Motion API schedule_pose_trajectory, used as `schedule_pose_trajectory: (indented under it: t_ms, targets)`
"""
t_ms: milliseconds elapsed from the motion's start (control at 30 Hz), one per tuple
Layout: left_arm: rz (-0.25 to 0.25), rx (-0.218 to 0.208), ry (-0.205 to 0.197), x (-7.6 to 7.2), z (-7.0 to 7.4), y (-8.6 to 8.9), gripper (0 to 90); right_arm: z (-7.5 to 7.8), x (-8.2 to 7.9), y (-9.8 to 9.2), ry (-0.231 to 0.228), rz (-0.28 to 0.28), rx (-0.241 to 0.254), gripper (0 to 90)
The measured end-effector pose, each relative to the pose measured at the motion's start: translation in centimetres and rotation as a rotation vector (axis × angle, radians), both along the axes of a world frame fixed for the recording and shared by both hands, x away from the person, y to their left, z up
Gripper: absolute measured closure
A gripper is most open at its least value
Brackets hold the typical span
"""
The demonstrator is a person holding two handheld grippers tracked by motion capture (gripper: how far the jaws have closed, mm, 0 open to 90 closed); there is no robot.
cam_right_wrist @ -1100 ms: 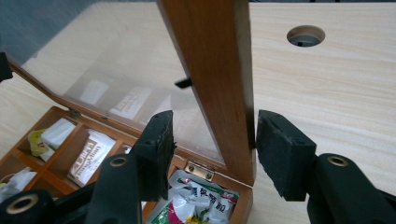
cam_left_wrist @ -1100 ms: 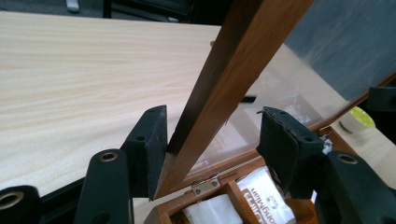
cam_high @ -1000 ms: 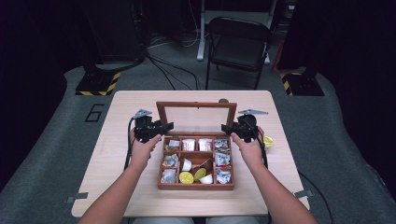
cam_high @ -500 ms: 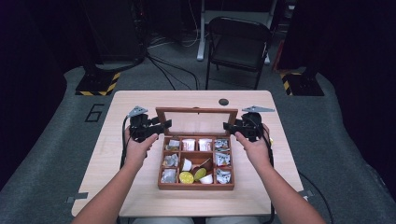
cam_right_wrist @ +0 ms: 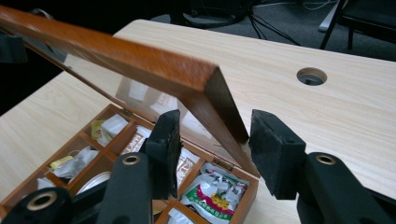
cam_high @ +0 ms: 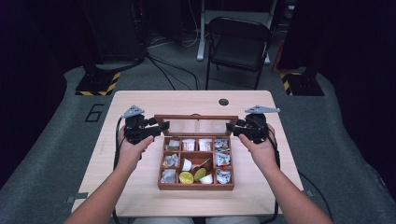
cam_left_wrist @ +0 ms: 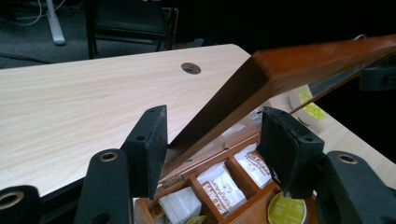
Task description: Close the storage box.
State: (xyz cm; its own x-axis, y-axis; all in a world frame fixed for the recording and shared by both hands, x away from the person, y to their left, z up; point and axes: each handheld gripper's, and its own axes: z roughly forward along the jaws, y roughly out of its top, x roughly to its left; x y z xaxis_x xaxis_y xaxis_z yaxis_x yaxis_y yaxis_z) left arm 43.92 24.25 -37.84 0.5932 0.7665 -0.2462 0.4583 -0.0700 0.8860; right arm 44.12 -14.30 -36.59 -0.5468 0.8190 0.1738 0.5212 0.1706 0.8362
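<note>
So the glass-paned brown wooden lid [cam_high: 196,118] of the compartmented wooden box [cam_high: 196,185] sits half raised mid-desk [cam_high: 140,100]. Left gripper [cam_high: 161,127] and right gripper [cam_high: 229,127] straddle its side edges; right jaws have just been closing, but gaps show beside both pairs of jaws.

A lab or studio — dark drapes, floor cables [cam_high: 168,74], folding chair [cam_high: 238,44], hazard-taped stand bases [cam_high: 95,84].

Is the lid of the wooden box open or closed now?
Open. The lid stands raised at a slant over the box, hinged at the back, and the packets inside are visible.
</note>
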Motion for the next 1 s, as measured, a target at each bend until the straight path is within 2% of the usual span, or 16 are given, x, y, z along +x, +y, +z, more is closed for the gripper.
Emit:
schedule_pose_trajectory:
  t_ms: [200,367,467,667,867,1000]
  targets:
    - [-0.008,0.0,-0.016,-0.8,0.5,0.1,42.3,0.5,-0.8,-0.2,-0.004,0.014,0.017,51.3]
    - [-0.018,0.029,-0.027,-1.5,0.7,0.2,42.2,0.6,-1.3,-0.2,-0.012,0.021,0.012,49.9]
    - [-0.019,0.002,-0.011,-1.9,0.7,0.6,42.8,0.6,-1.6,-0.3,-0.016,0.029,0.006,50.7]
    - [-0.017,0.002,0.003,-2.9,0.4,0.9,43.4,0.5,-2.6,-0.4,-0.022,0.043,0.011,51.6]
    - [-0.047,0.025,-0.006,-4.3,0.1,1.1,49.4,0.0,-3.7,-0.6,-0.031,0.062,0.007,51.7]
    - [-0.057,0.007,-0.013,-5.1,-0.4,1.3,49.4,-0.4,-4.4,-0.8,-0.028,0.066,0.018,52.5]
